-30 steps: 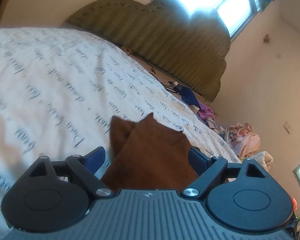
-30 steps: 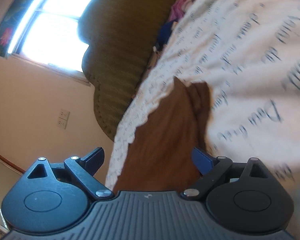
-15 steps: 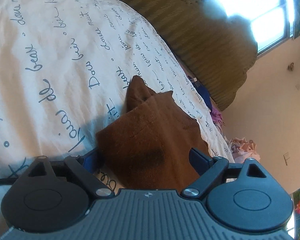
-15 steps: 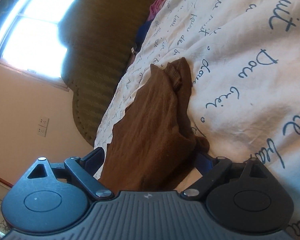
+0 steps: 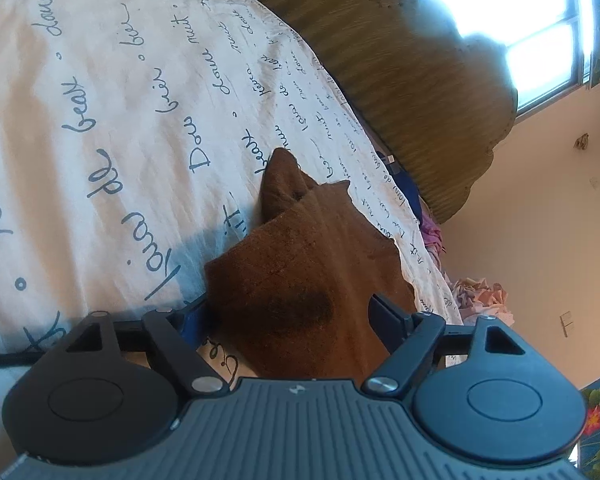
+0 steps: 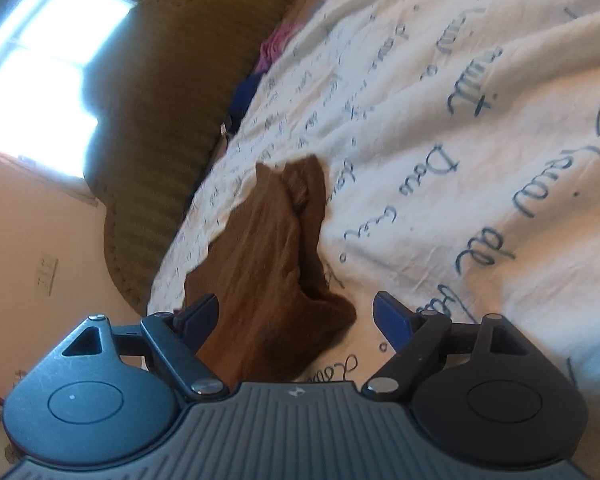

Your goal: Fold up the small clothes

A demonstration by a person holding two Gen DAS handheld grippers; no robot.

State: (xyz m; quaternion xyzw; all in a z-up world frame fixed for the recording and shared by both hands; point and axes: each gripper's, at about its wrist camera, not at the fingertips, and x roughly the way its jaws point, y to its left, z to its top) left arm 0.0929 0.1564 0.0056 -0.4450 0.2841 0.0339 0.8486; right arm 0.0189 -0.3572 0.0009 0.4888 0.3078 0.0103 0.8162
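Note:
A small brown knitted garment (image 5: 300, 264) lies folded on the white bedsheet with blue script (image 5: 120, 120). My left gripper (image 5: 292, 312) is open, its jaws wide on either side of the garment's near end. In the right wrist view the same brown garment (image 6: 268, 248) lies along the sheet (image 6: 460, 140), one end bunched near the camera. My right gripper (image 6: 296, 316) is open, with the garment's near end between the jaws, closer to the left finger. Neither gripper grips the cloth.
A padded olive headboard (image 5: 400, 60) stands at the bed's far end under a bright window (image 5: 520, 8). Loose clothes (image 5: 480, 292) lie piled beside the bed. Pink and blue clothes (image 6: 260, 68) lie by the headboard.
Both grippers have come down lower over the sheet and closer to the garment. The right gripper has drawn back slightly, leaving the bunched end free between its jaws.

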